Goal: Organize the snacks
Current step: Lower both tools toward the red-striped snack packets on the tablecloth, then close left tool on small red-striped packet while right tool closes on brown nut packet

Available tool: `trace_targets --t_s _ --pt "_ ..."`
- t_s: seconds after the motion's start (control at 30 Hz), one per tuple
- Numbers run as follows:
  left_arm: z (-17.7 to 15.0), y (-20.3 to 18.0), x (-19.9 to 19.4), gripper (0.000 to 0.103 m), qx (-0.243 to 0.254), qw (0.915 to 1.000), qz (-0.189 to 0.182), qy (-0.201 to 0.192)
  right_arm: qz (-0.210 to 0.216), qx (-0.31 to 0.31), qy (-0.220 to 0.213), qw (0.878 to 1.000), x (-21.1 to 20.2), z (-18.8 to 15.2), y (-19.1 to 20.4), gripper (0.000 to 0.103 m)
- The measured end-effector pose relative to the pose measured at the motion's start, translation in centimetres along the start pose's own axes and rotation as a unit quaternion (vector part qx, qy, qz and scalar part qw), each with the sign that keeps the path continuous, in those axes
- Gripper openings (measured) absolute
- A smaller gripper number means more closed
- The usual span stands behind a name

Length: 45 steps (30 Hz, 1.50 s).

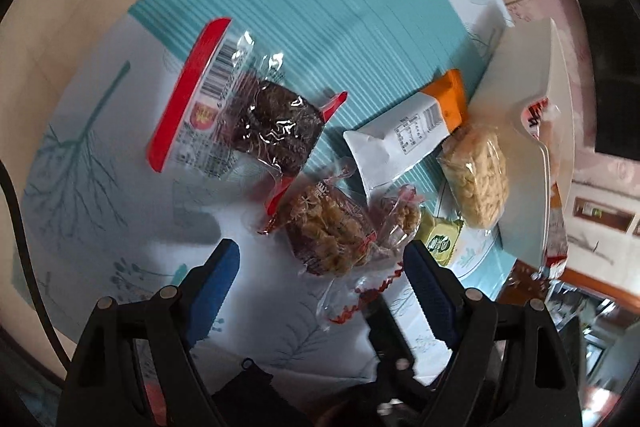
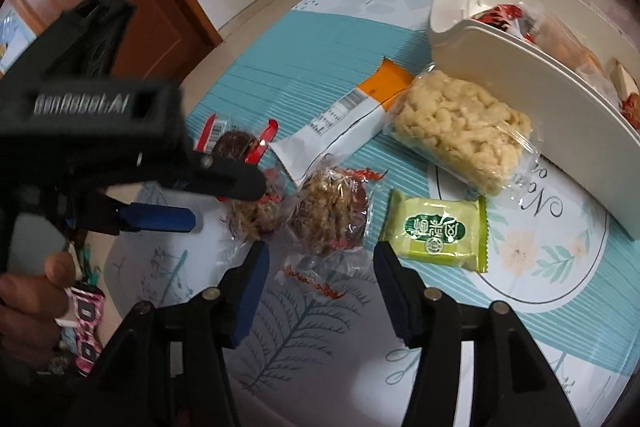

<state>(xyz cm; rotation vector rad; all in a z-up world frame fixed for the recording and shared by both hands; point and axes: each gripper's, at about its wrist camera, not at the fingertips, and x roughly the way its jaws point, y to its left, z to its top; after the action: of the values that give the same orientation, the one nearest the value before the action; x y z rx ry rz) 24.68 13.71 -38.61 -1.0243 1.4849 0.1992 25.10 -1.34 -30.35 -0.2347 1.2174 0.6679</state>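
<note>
Snacks scattered on the worktop [image 2: 320,39] beside a cream bin [image 2: 520,87]. Right gripper [image 2: 320,259], fingers parted and empty, above a clear-wrapped brown cake [image 2: 328,215]. Left gripper [image 1: 320,259], fingers wide and empty, over a similar cake [image 1: 328,231]. Green packet [image 2: 436,231] and puffed-rice bar [image 2: 456,131] lie nearby.
</note>
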Motion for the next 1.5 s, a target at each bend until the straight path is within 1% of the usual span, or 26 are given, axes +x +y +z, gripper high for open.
trace_targets --t_s 0.17,0.23,0.43,0.63,0.83,0.87,0.93,1.03,1.07,1.1,1.23,1.33,1.5 --pt "0.8 0.5 1.0 0.083 -0.040 0.9988 -0.008 0.027 -0.009 -0.024 -0.003 1.000 0.7 0.0 0.6 0.055" --pt "1.0 0.6 1.3 0.083 -0.056 0.9979 -0.004 0.032 -0.015 -0.034 -0.004 0.999 1.1 0.0 0.8 0.055" --pt "1.7 0.6 2.3 0.082 -0.081 0.9953 -0.005 0.053 -0.023 -0.051 -0.010 0.998 2.2 0.3 1.6 0.055" --pt "2.3 -0.3 3.4 0.080 -0.093 0.9936 0.001 0.063 -0.019 -0.043 -0.012 0.999 3.2 0.4 1.4 0.055" --pt "2.9 -1.3 3.8 0.077 -0.094 0.9932 0.003 0.070 -0.018 -0.040 -0.021 0.999 3.2 0.3 1.3 0.055" --pt "3.0 -1.3 3.8 0.075 -0.095 0.9930 0.001 0.070 -0.019 -0.039 -0.023 0.999 3.2 0.3 1.3 0.055" --pt "3.5 -1.1 3.6 0.064 -0.100 0.9925 -0.014 0.069 -0.020 -0.036 -0.026 0.999 3.3 0.6 1.0 0.055" --pt "4.0 -0.9 3.3 0.060 -0.101 0.9927 -0.010 0.064 -0.022 -0.040 -0.029 0.999 3.3 0.5 1.0 0.053" --pt "4.2 -0.9 3.3 0.060 -0.103 0.9924 -0.011 0.066 -0.023 -0.041 -0.028 0.998 3.3 0.5 1.1 0.049" --pt "4.3 -0.9 3.4 0.059 -0.105 0.9920 -0.014 0.070 -0.024 -0.041 -0.028 0.998 3.2 0.5 1.0 0.049" --pt "4.5 -1.1 3.4 0.056 -0.099 0.9925 -0.009 0.070 -0.017 -0.040 -0.026 0.999 3.2 0.6 0.6 0.048" --pt "4.4 -0.5 3.1 0.055 -0.098 0.9926 -0.009 0.071 -0.014 -0.037 -0.024 0.999 3.1 0.6 0.4 0.047" --pt "3.7 0.6 2.9 0.054 -0.110 0.9890 -0.001 0.099 -0.006 -0.039 -0.017 0.999 2.9 0.5 0.3 0.047"
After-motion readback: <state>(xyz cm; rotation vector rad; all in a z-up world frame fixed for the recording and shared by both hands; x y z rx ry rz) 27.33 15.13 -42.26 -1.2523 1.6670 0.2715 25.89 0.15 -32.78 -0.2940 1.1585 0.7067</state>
